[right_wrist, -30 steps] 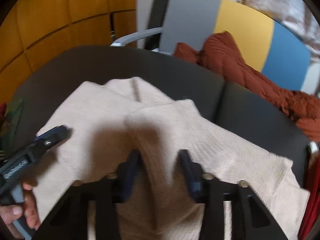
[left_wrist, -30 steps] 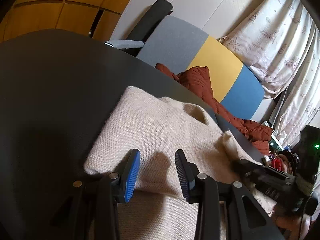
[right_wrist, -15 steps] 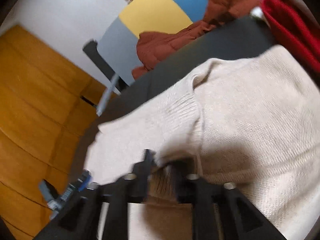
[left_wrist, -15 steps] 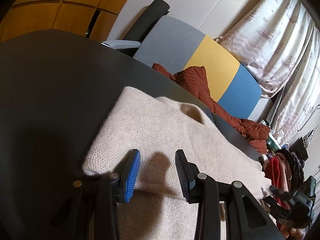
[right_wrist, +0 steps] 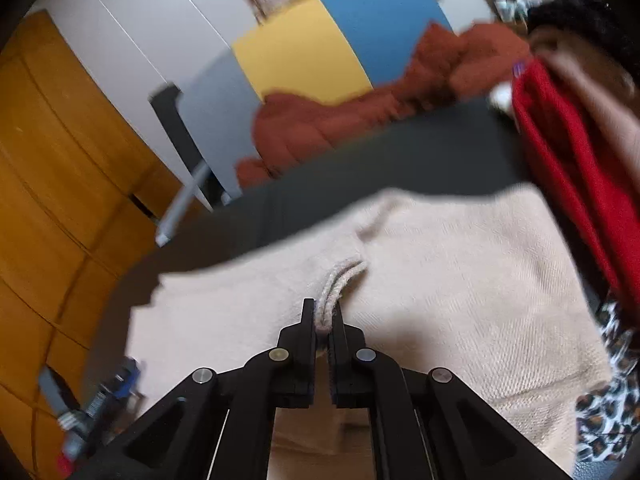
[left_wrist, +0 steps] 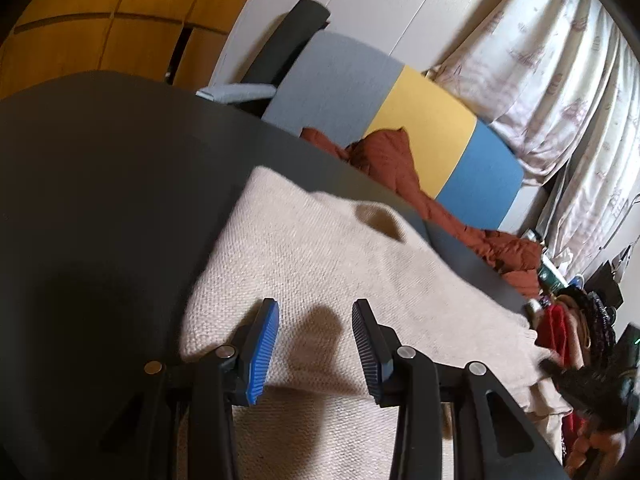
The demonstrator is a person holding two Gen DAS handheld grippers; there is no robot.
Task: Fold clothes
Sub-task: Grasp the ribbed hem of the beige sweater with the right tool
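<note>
Beige sweater (left_wrist: 332,264) lies flat on the dark tabletop (left_wrist: 100,184), partly folded, one layer over another; its far edge is near the tabletop's back edge. Left hand-held gripper (left_wrist: 314,344) hovers over the sweater's near-left part, jaws spread and opening a bit more, nothing between the blue pads (left_wrist: 262,354). Right hand-held gripper (right_wrist: 323,320) is pressed together, pinching a ribbed edge of the sweater (right_wrist: 460,280) between its fingertips; the fabric bunches into a small ridge there. Red cloth (right_wrist: 568,168) and a leopard-print piece (right_wrist: 608,412) sit just right of the sweater; rust-brown cloth (left_wrist: 404,168) lies on the grey-yellow-blue sofa (left_wrist: 424,128) behind the tabletop.
</note>
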